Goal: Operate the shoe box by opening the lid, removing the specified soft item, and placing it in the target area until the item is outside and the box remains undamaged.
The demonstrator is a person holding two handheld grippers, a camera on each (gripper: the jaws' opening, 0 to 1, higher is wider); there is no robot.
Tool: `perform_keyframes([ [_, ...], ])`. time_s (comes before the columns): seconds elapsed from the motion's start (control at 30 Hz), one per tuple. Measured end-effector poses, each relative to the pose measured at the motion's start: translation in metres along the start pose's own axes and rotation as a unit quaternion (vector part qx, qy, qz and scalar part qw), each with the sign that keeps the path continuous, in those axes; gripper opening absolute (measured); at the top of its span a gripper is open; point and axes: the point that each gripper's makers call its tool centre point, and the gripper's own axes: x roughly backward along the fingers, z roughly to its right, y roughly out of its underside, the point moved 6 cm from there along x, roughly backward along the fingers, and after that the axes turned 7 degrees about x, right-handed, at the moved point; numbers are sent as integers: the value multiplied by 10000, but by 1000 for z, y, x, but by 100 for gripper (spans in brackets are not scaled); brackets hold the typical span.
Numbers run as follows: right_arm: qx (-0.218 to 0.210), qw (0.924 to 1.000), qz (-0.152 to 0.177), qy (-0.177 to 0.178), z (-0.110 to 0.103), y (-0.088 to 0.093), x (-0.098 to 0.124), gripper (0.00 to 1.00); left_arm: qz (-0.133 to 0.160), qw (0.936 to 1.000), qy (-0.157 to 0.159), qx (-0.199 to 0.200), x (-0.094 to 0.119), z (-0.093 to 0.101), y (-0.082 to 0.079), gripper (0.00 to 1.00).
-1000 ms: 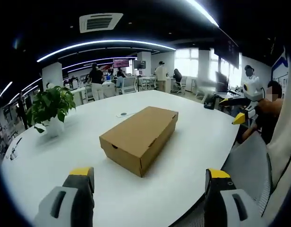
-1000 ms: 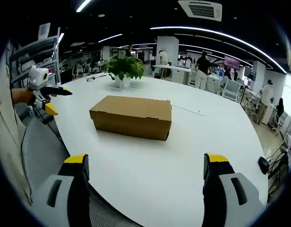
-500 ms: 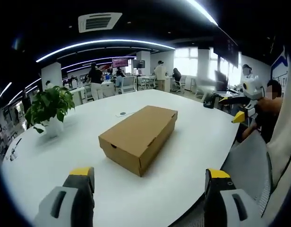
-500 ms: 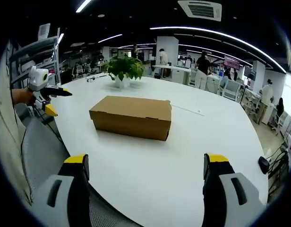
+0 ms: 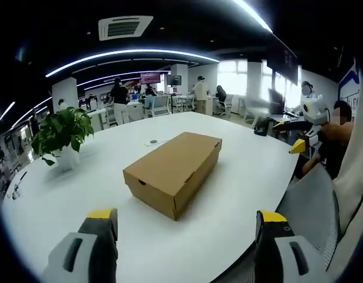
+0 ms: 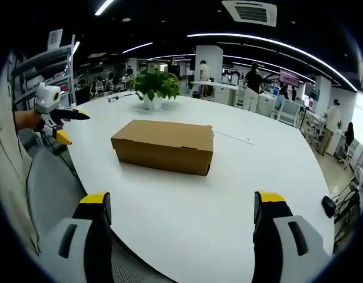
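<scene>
Open-plan office background, with a large white bench (image 5: pixel 240 177) in front. Plain brown cardboard shoe box (image 5: pixel 174 171) is seen lid shut, lying mid-bench, clear of both tools. Left tool (image 5: pixel 184 227) is held with jaws spread, empty. Right tool (image 6: pixel 181 221) likewise spread, empty. Green potted plant (image 5: pixel 60 137) stands well apart.

Matt cardboard shoe box (image 5: pixel 172 173), glossy table (image 6: pixel 270 171)
</scene>
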Motion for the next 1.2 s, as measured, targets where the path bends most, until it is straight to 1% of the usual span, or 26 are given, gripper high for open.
perform_keyframes([
  [0.33,8,10000,-2,-4,1,-1,0,96,3,10000,6,5,-2,1,-1,99],
  [0.43,51,10000,-40,-31,2,0,0,93,-12,10000,13,1,-3,2,0,99],
  [0.73,95,9999,-44,-89,4,-2,-3,93,-39,10000,57,-11,-6,5,-1,99],
  [0.97,195,9997,-76,-121,9,-4,-8,93,-88,9999,55,-45,-9,5,2,98],
  [1.2,235,9996,-62,-129,16,-8,-13,93,-132,9999,21,19,-12,5,6,98],
])
